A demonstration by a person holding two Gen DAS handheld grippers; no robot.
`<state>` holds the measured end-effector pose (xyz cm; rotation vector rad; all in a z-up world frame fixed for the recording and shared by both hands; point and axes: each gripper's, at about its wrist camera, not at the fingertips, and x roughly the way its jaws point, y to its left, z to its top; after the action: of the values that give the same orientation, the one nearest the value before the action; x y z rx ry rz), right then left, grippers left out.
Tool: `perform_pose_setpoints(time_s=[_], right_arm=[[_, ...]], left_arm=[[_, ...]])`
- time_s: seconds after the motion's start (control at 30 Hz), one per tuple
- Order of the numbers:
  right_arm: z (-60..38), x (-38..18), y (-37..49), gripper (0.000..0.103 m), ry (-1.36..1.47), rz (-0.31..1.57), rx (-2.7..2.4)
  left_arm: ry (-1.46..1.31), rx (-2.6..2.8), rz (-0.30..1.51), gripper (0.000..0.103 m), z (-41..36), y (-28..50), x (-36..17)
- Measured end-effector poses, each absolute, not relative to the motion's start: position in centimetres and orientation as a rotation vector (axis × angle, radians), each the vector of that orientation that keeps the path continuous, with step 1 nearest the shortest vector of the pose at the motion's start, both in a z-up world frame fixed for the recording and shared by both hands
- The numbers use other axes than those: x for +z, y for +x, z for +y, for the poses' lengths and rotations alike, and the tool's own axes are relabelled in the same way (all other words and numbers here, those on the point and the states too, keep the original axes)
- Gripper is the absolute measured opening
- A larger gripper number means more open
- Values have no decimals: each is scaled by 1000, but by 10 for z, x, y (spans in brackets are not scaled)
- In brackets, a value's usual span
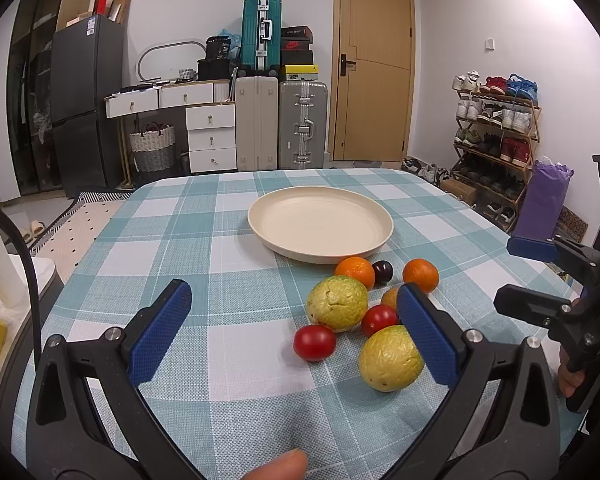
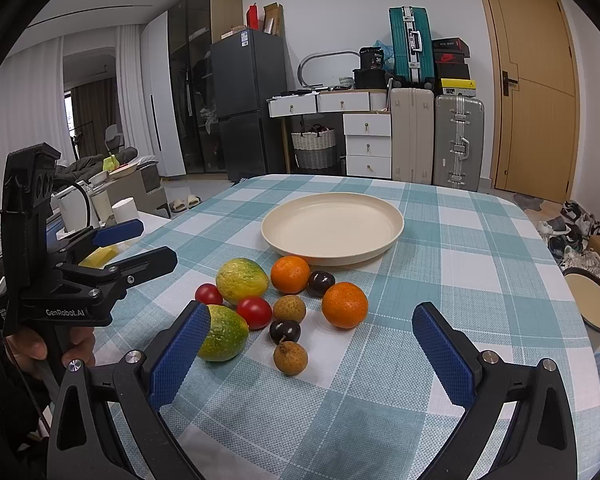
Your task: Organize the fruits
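Observation:
An empty cream plate (image 1: 320, 222) (image 2: 332, 226) sits mid-table. In front of it lies a cluster of fruit: two yellow-green fruits (image 2: 242, 281) (image 2: 223, 333), two oranges (image 2: 290, 274) (image 2: 345, 305), two red tomatoes (image 2: 254, 312) (image 2: 209, 293), two dark plums (image 2: 321, 283) (image 2: 285, 331) and two brown longans (image 2: 289, 308) (image 2: 290, 357). My left gripper (image 1: 294, 302) is open and empty, left of the cluster; it also shows in the right wrist view (image 2: 144, 242). My right gripper (image 2: 310, 322) is open and empty above the near fruits; it also shows in the left wrist view (image 1: 518, 272).
The table has a teal-and-white checked cloth (image 2: 440, 264). A round cream-lined tray (image 2: 592, 300) sits off the table's right edge. Suitcases (image 1: 280, 124), white drawers (image 1: 210, 136), a fridge (image 1: 86, 108) and a shoe rack (image 1: 496, 128) stand behind.

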<state>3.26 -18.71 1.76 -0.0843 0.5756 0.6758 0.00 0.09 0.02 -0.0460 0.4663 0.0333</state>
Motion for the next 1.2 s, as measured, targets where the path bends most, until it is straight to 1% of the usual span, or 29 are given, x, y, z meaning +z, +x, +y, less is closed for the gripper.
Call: perform_pose_setpoints(time_s=[1.2], right_arm=[[-189,13,37,103,-91,590,668]], left_arm=[[-50,31,477,103,4,1,-1]])
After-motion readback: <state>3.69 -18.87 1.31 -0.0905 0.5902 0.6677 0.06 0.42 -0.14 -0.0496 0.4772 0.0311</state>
